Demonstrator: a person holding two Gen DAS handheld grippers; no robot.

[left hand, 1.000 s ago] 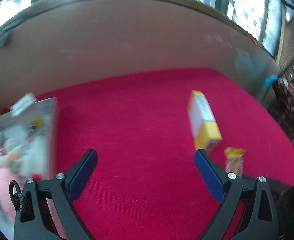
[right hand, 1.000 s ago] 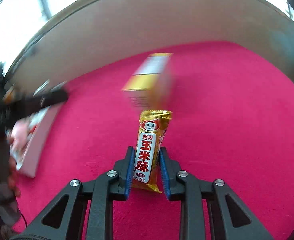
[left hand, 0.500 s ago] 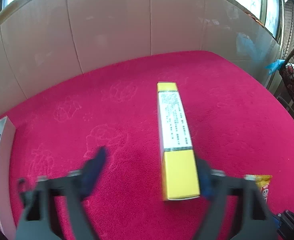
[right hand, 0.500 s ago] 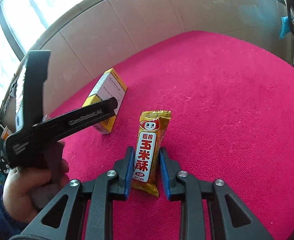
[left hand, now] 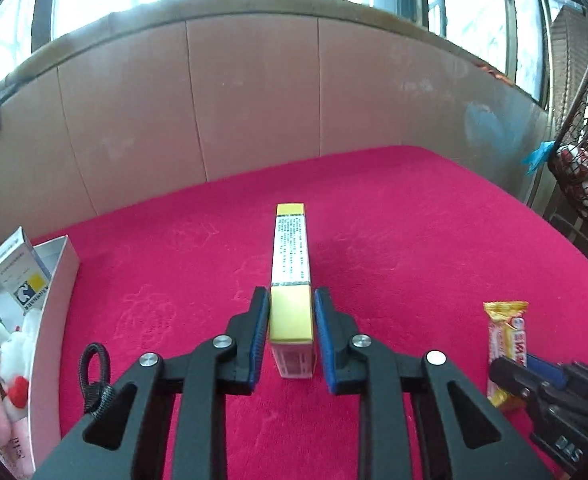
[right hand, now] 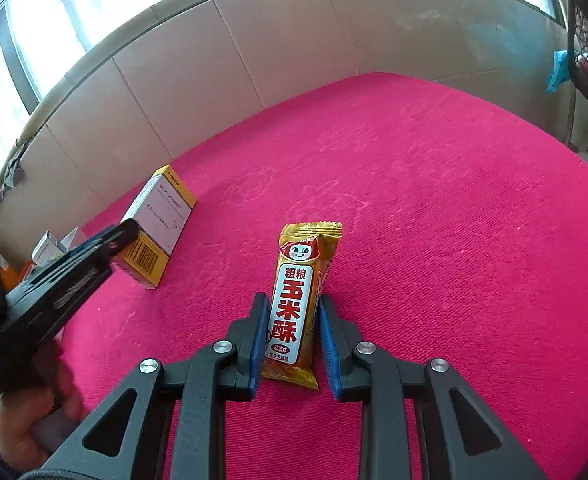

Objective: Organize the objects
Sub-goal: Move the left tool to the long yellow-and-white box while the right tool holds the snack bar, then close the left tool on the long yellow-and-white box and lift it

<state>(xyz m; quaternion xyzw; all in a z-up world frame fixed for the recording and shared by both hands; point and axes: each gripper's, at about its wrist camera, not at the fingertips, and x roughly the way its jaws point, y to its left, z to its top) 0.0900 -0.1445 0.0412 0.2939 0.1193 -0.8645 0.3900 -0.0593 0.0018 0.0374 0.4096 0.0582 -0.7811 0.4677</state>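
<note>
A long yellow and white box (left hand: 291, 280) lies on the red cloth (left hand: 414, 240). My left gripper (left hand: 291, 312) is shut on its near end, blue pads against both sides. The box also shows in the right wrist view (right hand: 156, 226), with the left gripper (right hand: 110, 240) on it. My right gripper (right hand: 292, 320) is shut on a golden snack bar (right hand: 296, 300) with red Chinese lettering, held just above the cloth. The bar (left hand: 508, 344) and the right gripper (left hand: 534, 372) also show at the lower right of the left wrist view.
A white tray (left hand: 50, 320) at the left edge holds plush toys (left hand: 2, 364) and a small white carton (left hand: 20, 272). A beige panelled wall (left hand: 254, 92) borders the cloth at the back. A wicker basket (left hand: 586, 152) stands off the right side.
My left gripper has swung from the tray to the yellow box and closed on its near end. My right gripper keeps its hold on the snack bar.
</note>
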